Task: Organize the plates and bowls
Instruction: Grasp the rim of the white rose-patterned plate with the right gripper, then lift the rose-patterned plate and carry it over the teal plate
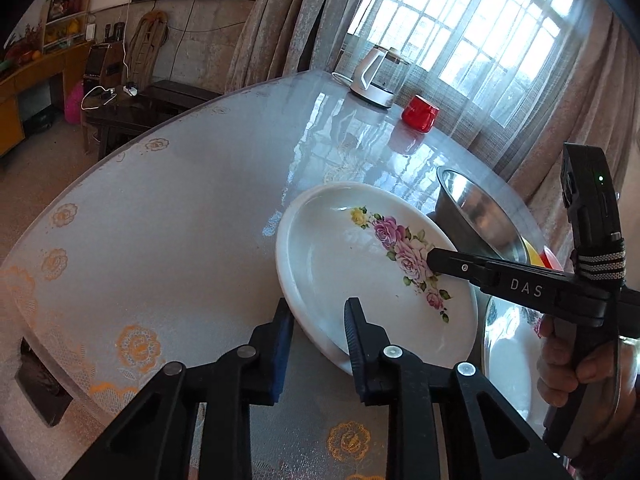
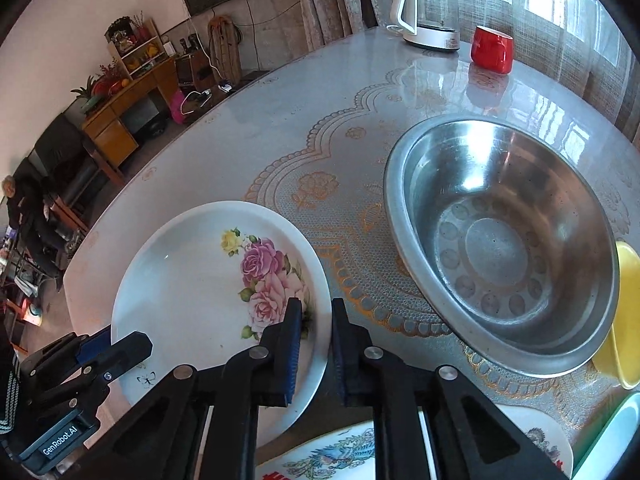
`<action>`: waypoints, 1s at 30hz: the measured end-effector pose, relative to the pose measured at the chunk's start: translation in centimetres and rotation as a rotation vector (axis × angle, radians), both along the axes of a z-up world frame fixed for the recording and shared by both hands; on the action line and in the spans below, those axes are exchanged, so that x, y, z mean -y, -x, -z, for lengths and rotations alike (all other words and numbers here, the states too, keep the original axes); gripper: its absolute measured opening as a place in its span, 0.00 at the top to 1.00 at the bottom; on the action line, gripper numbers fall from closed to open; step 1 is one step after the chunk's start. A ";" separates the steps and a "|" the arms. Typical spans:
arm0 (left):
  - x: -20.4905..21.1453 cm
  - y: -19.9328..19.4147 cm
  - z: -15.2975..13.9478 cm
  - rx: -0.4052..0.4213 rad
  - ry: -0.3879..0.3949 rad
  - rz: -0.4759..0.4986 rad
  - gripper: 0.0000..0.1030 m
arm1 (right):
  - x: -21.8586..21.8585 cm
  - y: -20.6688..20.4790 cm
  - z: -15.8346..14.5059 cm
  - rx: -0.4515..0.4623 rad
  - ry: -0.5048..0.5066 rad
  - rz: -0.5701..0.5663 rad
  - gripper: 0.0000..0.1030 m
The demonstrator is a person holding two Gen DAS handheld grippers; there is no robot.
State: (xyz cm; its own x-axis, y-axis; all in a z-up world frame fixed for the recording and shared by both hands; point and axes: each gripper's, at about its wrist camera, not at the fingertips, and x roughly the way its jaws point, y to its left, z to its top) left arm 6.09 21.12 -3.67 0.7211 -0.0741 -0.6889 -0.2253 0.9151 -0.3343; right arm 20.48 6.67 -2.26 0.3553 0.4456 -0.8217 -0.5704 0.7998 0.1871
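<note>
The left gripper (image 1: 319, 334) clamps the floral plate (image 1: 340, 256) at its near rim. The right gripper (image 2: 316, 344) pinches the opposite rim.

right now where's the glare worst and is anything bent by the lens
Left wrist view: the window is blown out and its reflection streaks the table beyond the rose plate; the table edge bows into a curve. Right wrist view: softer sheen near the red cup, highlights inside the steel bowl; black corners.
</note>
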 end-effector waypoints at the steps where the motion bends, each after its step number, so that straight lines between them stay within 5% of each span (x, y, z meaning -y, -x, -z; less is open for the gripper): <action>1: -0.1 0.2 -0.4 0.007 -0.005 -0.002 0.75 | 0.0 0.1 -0.4 0.000 -0.017 0.000 0.87; 13: 2.5 1.1 -4.2 0.080 -0.017 0.071 0.75 | 4.9 3.6 -5.4 0.070 -0.159 0.076 0.86; 30: 17.4 -1.5 -7.4 0.138 -0.117 0.390 0.75 | 21.0 8.6 -5.3 0.103 -0.228 0.400 0.86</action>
State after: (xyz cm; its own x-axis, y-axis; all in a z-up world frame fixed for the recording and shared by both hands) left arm 7.58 3.71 3.72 0.7403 -0.2868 -0.6081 0.1845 0.9564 -0.2264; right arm 11.89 -14.31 3.06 0.6104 0.4222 -0.6702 -0.2504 0.9056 0.3424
